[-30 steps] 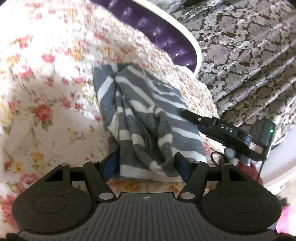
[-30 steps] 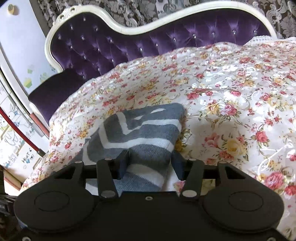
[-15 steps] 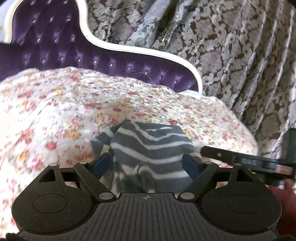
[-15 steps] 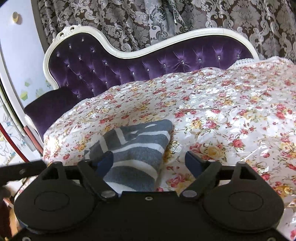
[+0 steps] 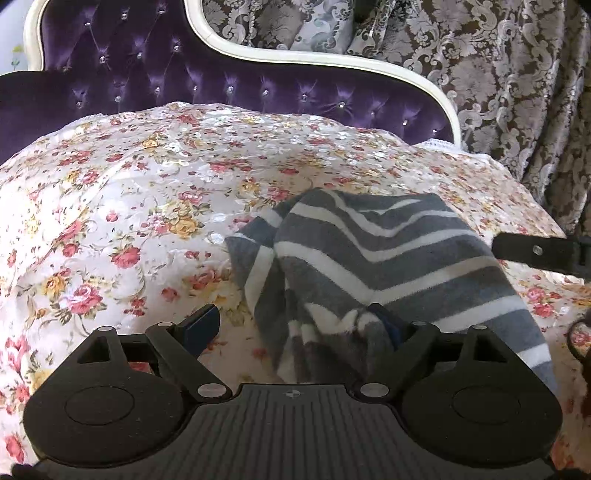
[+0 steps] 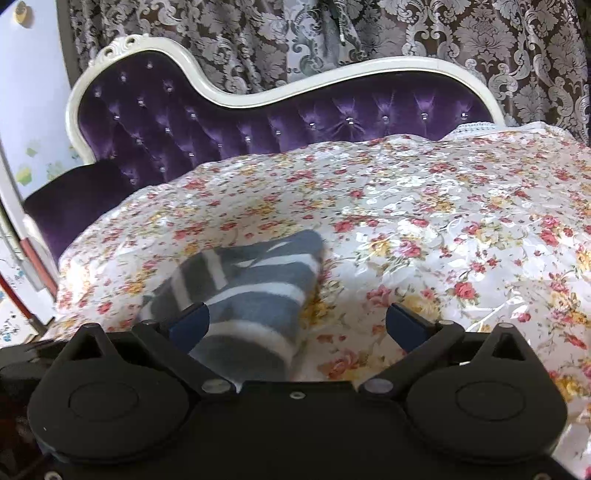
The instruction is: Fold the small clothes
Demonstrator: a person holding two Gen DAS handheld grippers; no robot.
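Striped grey-and-white cloth (image 5: 388, 258), a small knitted garment, lies bunched and partly folded on a floral bedspread (image 5: 110, 206) that covers a seat with a purple tufted backrest (image 5: 147, 74) framed in white. From the left wrist view, the cloth sits in the lower right middle of the spread, its near edge rumpled into several overlapping layers and its far edge rounded over. The left tongs (image 5: 295, 328) stand wide apart: the left pad sits over bare bedspread clear of the cloth, while the right pad is partly buried in the cloth's folds, so fabric lies between the fingers but is not pinched by both. A black bar of the other tool (image 5: 539, 253) reaches in from the right edge, just beside the far right side of the cloth. From the right wrist view, the same cloth (image 6: 251, 288) lies to the lower left on the spread, its stripes running across. The right tongs (image 6: 295, 325) are opening at this moment, with their jaws already far apart; the left pad lies over the cloth's near corner and the right pad hangs over bare floral fabric, so part of the cloth sits between them without being squeezed. Behind the seat hangs a brown damask curtain (image 6: 443, 33).
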